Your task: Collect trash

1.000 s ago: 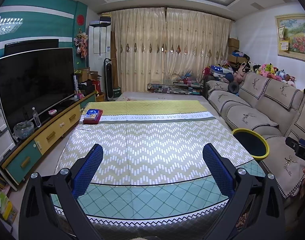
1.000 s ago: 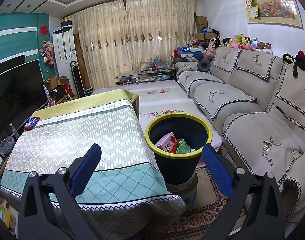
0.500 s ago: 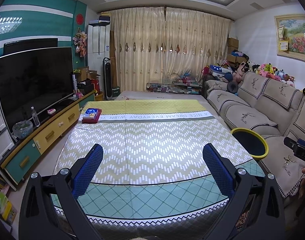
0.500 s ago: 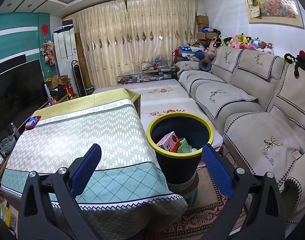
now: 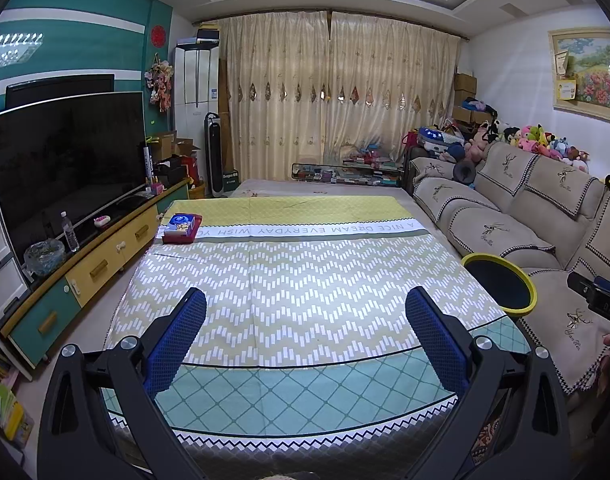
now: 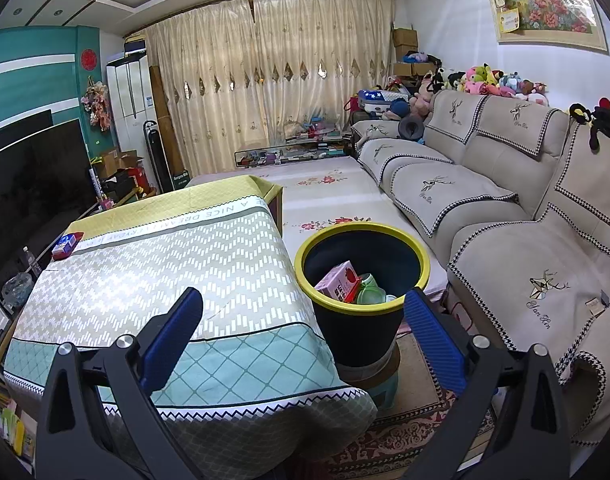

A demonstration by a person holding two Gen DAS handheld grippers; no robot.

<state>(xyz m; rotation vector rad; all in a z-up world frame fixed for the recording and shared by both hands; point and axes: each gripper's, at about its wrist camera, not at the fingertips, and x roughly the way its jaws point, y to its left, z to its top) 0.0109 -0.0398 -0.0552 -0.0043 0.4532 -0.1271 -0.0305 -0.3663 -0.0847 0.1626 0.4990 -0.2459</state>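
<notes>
Left gripper: jaws apart, empty, over the surface.
Right gripper: jaws apart, empty, near the bin.
Done: pink carton and green items lie in the bin.
Left: perhaps only the red-and-blue box at the far corner; unclear whether it is trash.

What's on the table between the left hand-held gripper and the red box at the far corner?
Nothing but bare tablecloth between the left hand-held gripper and the red box, as the left wrist view shows.

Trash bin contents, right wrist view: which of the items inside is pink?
The pink carton, leaning at the bin's left side; beside it sits a green item.
</notes>
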